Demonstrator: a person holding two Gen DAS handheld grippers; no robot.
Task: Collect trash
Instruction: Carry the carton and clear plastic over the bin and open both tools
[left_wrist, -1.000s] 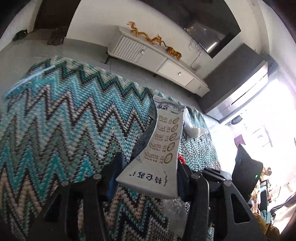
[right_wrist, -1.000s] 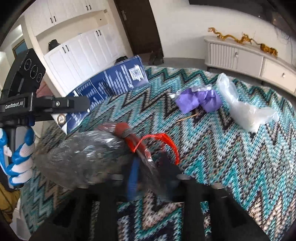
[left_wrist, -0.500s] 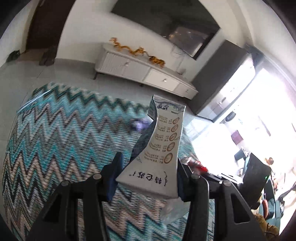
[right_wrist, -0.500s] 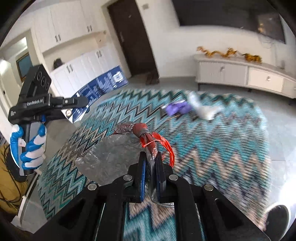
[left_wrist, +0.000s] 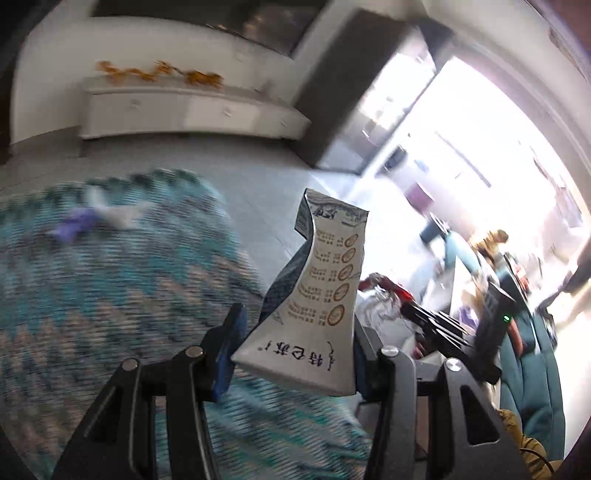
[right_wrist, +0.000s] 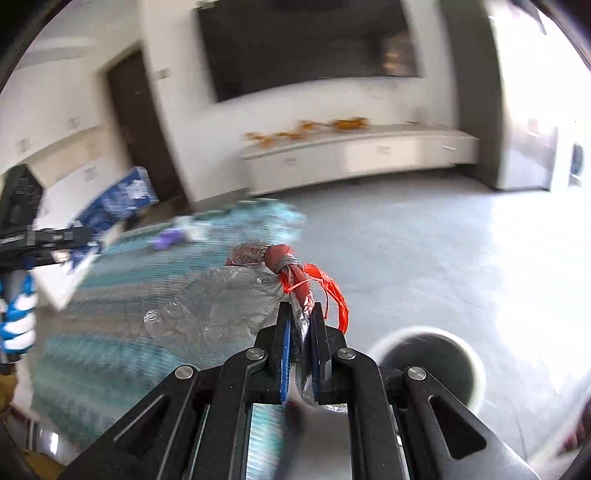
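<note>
Our left gripper (left_wrist: 295, 354) pinching a creased, glossy printed carton (left_wrist: 317, 295) upright, our right gripper (right_wrist: 300, 354) clamped narrow on a crinkly clear plastic bag (right_wrist: 221, 310) with red tie, above the blurred zigzag woven rug (left_wrist: 110, 295), purple scrap (left_wrist: 74, 225) hard to make out.

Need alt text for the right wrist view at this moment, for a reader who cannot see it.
The right gripper is shut on a crumpled clear plastic bag tied with red string, held above a round grey bin on the pale floor. Behind lie a blurred zigzag rug and a white cabinet.
</note>
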